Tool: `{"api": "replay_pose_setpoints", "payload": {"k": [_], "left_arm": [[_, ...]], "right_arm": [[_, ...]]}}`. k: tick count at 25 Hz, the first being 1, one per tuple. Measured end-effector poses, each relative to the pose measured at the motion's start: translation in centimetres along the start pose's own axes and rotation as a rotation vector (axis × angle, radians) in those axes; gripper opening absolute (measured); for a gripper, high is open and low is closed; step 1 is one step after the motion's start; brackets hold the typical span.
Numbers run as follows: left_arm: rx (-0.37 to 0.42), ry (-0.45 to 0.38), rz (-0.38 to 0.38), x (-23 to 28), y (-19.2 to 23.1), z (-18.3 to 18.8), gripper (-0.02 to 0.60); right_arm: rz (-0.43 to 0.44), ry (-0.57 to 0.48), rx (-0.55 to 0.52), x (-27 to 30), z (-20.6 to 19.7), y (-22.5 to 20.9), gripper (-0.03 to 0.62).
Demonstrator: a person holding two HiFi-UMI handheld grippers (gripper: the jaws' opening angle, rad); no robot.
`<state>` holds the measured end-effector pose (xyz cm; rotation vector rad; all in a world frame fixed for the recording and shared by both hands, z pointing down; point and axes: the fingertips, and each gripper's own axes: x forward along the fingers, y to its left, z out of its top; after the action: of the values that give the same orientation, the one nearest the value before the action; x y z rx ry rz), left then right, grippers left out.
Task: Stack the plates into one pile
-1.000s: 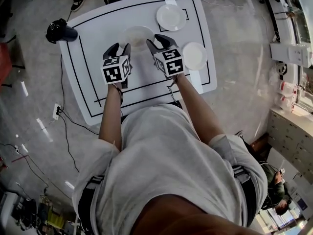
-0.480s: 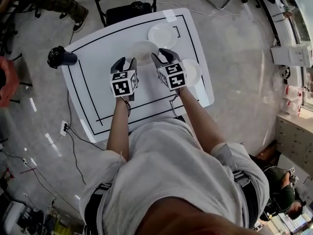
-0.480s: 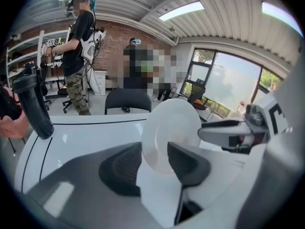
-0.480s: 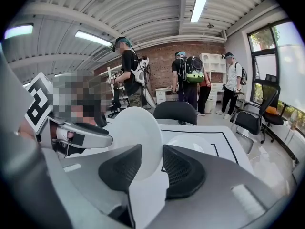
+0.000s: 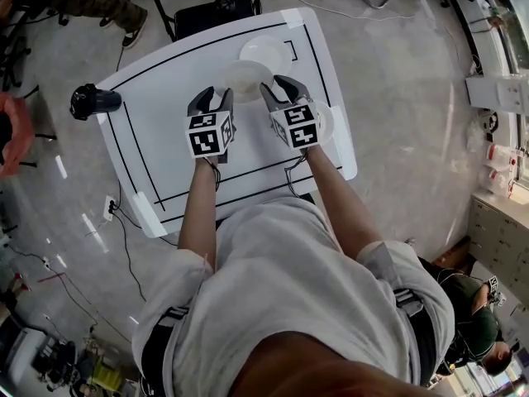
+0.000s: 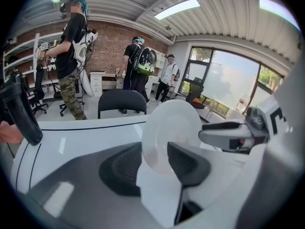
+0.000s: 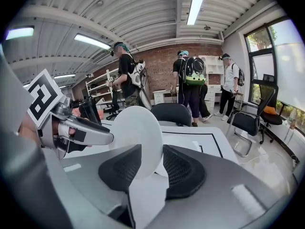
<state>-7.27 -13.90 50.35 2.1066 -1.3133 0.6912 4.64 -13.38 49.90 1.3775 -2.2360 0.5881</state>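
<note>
A white plate (image 5: 246, 79) hangs above the white table (image 5: 157, 131), gripped on its rim from both sides. My left gripper (image 5: 212, 98) is shut on its left edge and my right gripper (image 5: 279, 88) on its right edge. In the left gripper view the plate (image 6: 171, 132) stands tilted between the dark pads of the left gripper (image 6: 155, 162), with the right gripper (image 6: 233, 135) beyond it. The right gripper view shows the plate (image 7: 136, 132) in the right gripper (image 7: 151, 165). A second plate (image 5: 266, 50) lies just beyond the held one. A third plate (image 5: 327, 122) lies at the right, partly hidden.
A black handheld device (image 5: 95, 100) lies at the table's left edge. A black chair (image 5: 216, 11) stands behind the far edge. Several people (image 6: 140, 66) stand further back in the room. Cables run over the floor at the left.
Both grippers have carried the held plate across the table toward the far plate; the gap between the two plates has shrunk. The jaws' grip looks unchanged.
</note>
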Motion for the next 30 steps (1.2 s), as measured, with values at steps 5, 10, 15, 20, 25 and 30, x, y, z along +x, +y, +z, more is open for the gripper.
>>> {"api": "replay_pose_setpoints", "payload": {"k": [5,10,15,20,25,30], "left_arm": [[0.000,0.003,0.009,1.6,-1.9,0.3,0.158],[-0.009,-0.021,0.029,3.7,-2.5,0.9,0.158],[0.006,-0.019,0.045,4.9,-3.0,1.0,0.158],[0.004,-0.016,0.054,5.9,-2.9,1.4,0.159],[0.009,-0.002,0.050,7.2,-3.1,1.9,0.158],[-0.019,0.014,0.022,8.2,-3.4,2.0,0.158]], "right_arm": [[0.008,-0.006,-0.005,-0.4,-0.3,-2.4,0.147],[0.037,-0.042,-0.015,0.7,-0.6,-4.5,0.147],[0.037,-0.040,-0.016,1.6,-1.1,-5.8,0.149],[0.048,-0.035,-0.031,1.8,-1.8,-6.2,0.149],[0.048,-0.035,-0.045,2.4,-1.9,-7.2,0.147],[0.042,-0.034,-0.042,2.8,-2.0,-8.2,0.147]]}}
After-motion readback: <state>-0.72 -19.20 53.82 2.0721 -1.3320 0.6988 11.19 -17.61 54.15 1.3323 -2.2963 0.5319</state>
